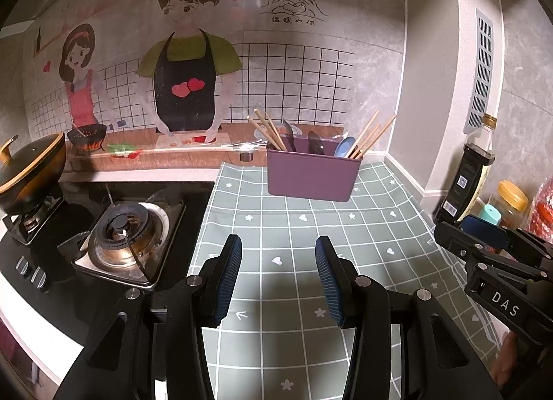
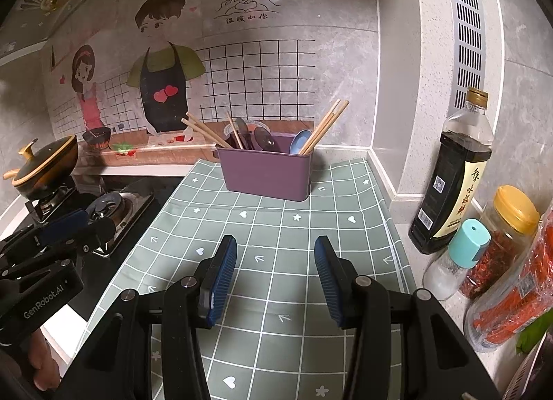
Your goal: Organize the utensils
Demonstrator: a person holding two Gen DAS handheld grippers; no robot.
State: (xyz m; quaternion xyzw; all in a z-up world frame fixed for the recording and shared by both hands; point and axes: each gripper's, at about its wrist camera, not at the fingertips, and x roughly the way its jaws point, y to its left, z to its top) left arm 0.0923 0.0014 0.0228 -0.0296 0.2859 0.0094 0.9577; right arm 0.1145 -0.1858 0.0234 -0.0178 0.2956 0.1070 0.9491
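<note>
A purple utensil box [image 1: 311, 173] stands at the back of the green checked mat [image 1: 293, 227]; it also shows in the right wrist view [image 2: 268, 173]. Wooden chopsticks [image 1: 268, 130] lean out at its left and more chopsticks [image 1: 371, 135] at its right, with dark spoons [image 1: 316, 142] and a blue spoon [image 1: 345, 147] between them. My left gripper [image 1: 278, 279] is open and empty over the mat, well in front of the box. My right gripper [image 2: 275, 279] is open and empty too, beside it; it shows at the right edge of the left wrist view [image 1: 490, 244].
A gas stove [image 1: 121, 237] lies left of the mat, with a lidded black pot [image 1: 31, 168] on the far burner. On the right stand a dark sauce bottle [image 2: 452, 179], a blue-capped shaker [image 2: 459, 255], a yellow-lidded jar [image 2: 504, 237] and red packets [image 2: 518, 293].
</note>
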